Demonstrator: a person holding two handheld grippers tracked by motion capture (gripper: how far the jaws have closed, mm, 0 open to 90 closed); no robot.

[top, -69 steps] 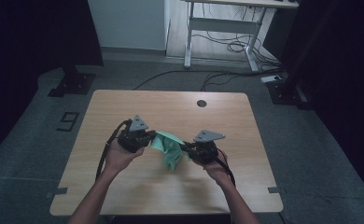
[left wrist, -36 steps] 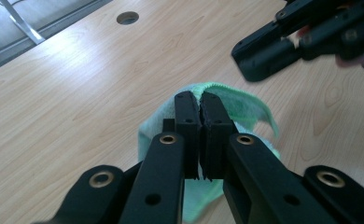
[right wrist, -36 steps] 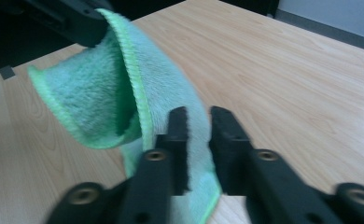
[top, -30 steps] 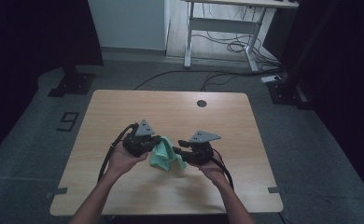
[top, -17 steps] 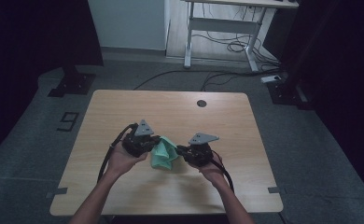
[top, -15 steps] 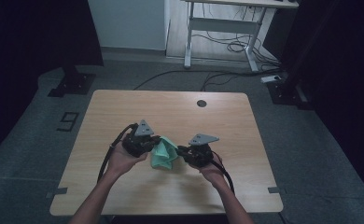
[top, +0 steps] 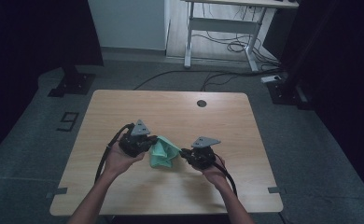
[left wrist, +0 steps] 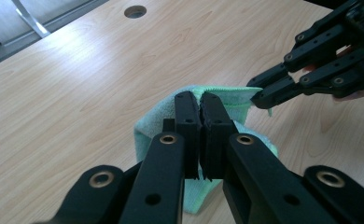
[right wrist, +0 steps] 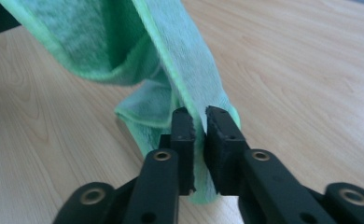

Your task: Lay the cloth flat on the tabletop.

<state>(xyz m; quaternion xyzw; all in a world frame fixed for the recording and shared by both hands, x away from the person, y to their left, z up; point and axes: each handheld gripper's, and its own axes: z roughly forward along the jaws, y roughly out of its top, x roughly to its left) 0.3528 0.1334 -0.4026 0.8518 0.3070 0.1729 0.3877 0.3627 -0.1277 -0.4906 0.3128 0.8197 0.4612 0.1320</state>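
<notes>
The high view looked forward and down on the counter [top: 171,112] from above my side. Each gripper view rode close on my hand-held gripper, looking along its jaws. All three shared the cloth [top: 163,154] [left wrist: 227,105] [right wrist: 180,60] and the wood around it.

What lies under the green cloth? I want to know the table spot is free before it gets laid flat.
Bare wooden table shows around the green cloth; its bunched folds hide the spot directly beneath.

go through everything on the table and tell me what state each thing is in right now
Green microfibre cloth: crumpled, partly lifted, pinched at two edges.
Left hand-held gripper: shut on the cloth.
Right hand-held gripper: jaws just been closing, cloth edge clamped between them.
Wooden table: bare around the cloth.
</notes>
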